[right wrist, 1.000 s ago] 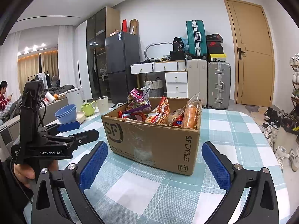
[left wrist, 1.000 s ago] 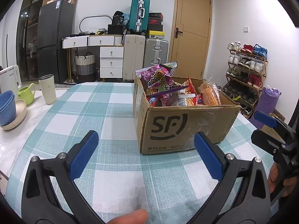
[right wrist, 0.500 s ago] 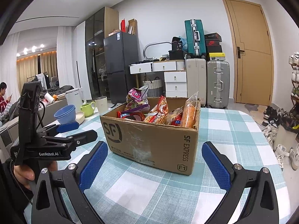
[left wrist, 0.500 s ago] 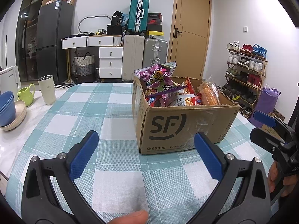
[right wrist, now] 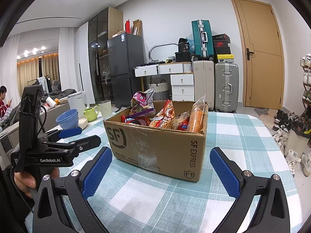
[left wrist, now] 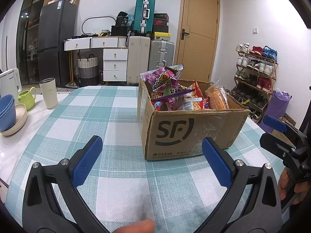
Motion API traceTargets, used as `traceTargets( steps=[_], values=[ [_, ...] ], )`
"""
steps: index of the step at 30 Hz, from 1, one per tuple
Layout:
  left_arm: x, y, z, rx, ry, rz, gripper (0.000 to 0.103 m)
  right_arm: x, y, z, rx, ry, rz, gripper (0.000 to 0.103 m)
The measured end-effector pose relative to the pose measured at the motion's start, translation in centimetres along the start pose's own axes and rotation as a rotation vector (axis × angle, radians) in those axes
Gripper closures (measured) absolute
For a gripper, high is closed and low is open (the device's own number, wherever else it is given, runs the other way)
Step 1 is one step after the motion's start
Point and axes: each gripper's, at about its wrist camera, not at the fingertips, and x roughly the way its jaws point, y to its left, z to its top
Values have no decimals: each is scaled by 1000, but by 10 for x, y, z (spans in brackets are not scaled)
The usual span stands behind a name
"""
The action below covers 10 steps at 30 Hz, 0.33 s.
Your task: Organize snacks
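Both the left gripper (left wrist: 151, 159) and the right gripper (right wrist: 160, 169) were wide open, holding nothing. The snack box (left wrist: 191, 131) sat at one o'clock. Best to reach slowly and pinch one top bag gently.

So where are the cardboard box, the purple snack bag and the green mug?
cardboard box (left wrist: 175, 134): left wrist view, printed front wall.
purple snack bag (left wrist: 163, 79): left wrist view, middle of the bag's face.
green mug (right wrist: 91, 113): right wrist view, its side.

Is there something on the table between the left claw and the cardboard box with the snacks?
Nothing visible: only bare checked tablecloth lies between the open left claw and the cardboard box.
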Motion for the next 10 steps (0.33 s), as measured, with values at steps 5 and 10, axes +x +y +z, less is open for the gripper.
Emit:
traceTargets(
  steps=[5,10],
  values=[
    [1,0,0,1,3,-2,1,0,0,0,0,0,-1,1],
    [1,0,0,1,1,-4,1,0,0,0,0,1,-1,1]
  ],
)
